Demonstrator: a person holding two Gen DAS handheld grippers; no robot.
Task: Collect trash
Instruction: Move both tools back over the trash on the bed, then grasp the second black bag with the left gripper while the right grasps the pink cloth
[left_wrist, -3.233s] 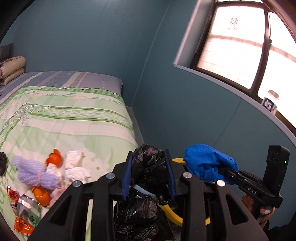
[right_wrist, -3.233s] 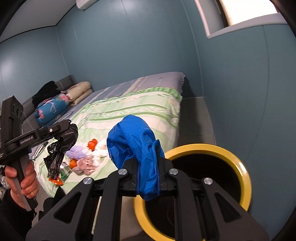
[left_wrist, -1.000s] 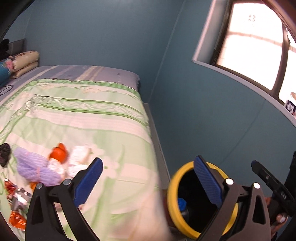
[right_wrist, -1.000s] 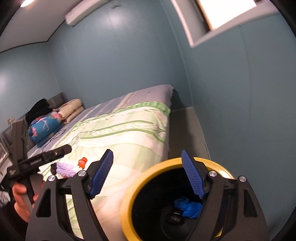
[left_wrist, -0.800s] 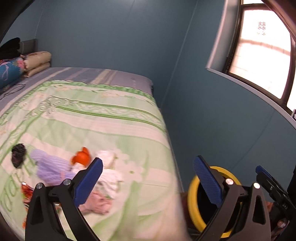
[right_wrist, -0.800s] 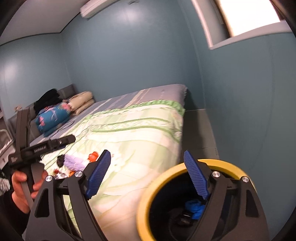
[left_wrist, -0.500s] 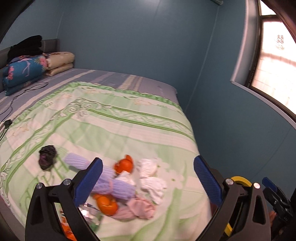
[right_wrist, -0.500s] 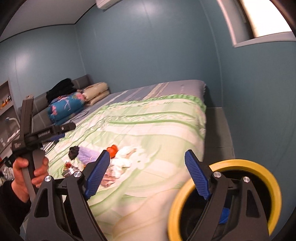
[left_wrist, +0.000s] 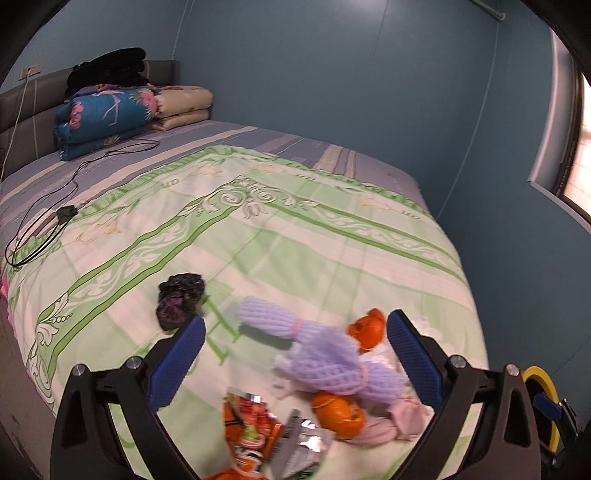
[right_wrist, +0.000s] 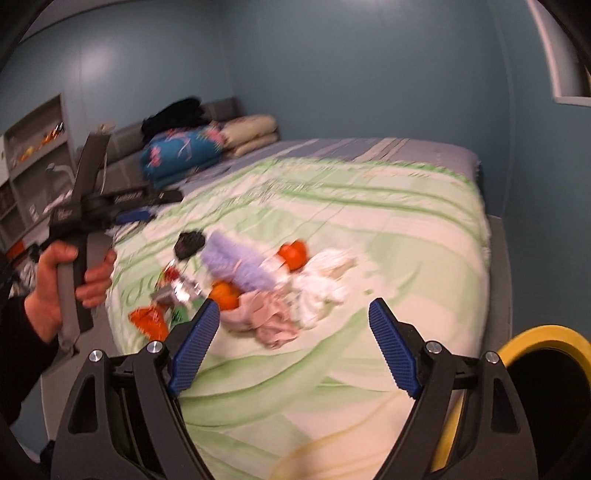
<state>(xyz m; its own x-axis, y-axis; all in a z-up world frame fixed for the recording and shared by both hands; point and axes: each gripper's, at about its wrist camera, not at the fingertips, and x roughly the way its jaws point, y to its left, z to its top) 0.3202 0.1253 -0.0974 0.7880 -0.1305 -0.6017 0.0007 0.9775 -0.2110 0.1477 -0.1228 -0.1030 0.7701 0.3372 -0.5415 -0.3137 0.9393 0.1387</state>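
Observation:
A trash pile lies on the green bedspread (left_wrist: 258, 229): a purple foam net (left_wrist: 317, 354), orange peels (left_wrist: 336, 410), a pink tissue (left_wrist: 388, 424), an orange snack wrapper (left_wrist: 251, 417), silver foil (left_wrist: 303, 439) and a black crumpled bag (left_wrist: 179, 299). My left gripper (left_wrist: 295, 321) hangs open just above the pile's near side, nothing between its pads. My right gripper (right_wrist: 293, 306) is open too, short of the white tissues (right_wrist: 325, 280). The yellow-rimmed bin (right_wrist: 535, 339) stands by the bed's corner, at the right.
Folded blankets (left_wrist: 103, 118) and pillows (left_wrist: 181, 107) are stacked at the headboard. A black cable with a charger (left_wrist: 62, 214) lies on the bed's far left. A hand (right_wrist: 59, 280) holds the left gripper (right_wrist: 155, 205). A shelf (right_wrist: 33, 147) stands at the left wall.
Both grippers let go of the black bag and the blue bag into the bin, then swung left from the bin to the bed. The trash pile now sits between the left gripper's fingers.

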